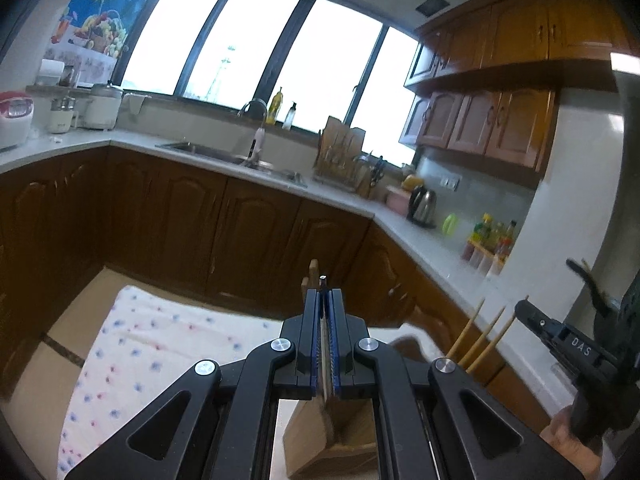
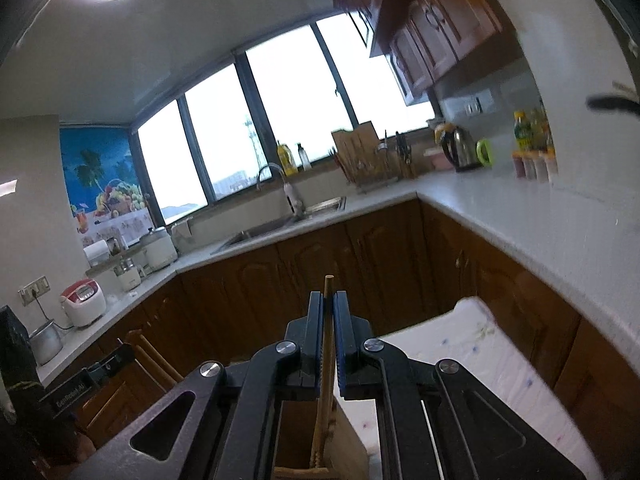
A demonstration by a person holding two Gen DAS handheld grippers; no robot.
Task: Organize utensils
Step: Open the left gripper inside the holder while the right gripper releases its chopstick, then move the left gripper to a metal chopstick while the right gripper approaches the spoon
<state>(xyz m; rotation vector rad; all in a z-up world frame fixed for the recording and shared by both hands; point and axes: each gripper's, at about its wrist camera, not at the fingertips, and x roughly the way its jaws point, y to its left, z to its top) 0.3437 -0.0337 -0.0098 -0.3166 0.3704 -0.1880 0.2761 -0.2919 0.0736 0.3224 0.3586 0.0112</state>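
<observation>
My left gripper [image 1: 325, 300] is shut on a thin metal utensil [image 1: 323, 279] whose tip pokes out past the fingertips; its lower end reaches toward a wooden utensil holder [image 1: 320, 432] below. My right gripper [image 2: 329, 300] is shut on a wooden chopstick [image 2: 328, 284] that runs down between the jaws into the wooden holder [image 2: 320, 456]. In the left wrist view the right gripper [image 1: 560, 332] shows at the right, beside three chopsticks [image 1: 480, 332] standing upright. The left gripper body [image 2: 92, 380] shows at the lower left of the right wrist view.
A table with a white flowered cloth [image 1: 152, 344] lies under the holder. Brown cabinets [image 1: 240, 232] and a white countertop [image 1: 420, 240] ring the room, with a sink [image 1: 224, 154], kettle [image 1: 422, 202], rice cooker [image 2: 82, 300] and sauce bottles [image 1: 490, 240].
</observation>
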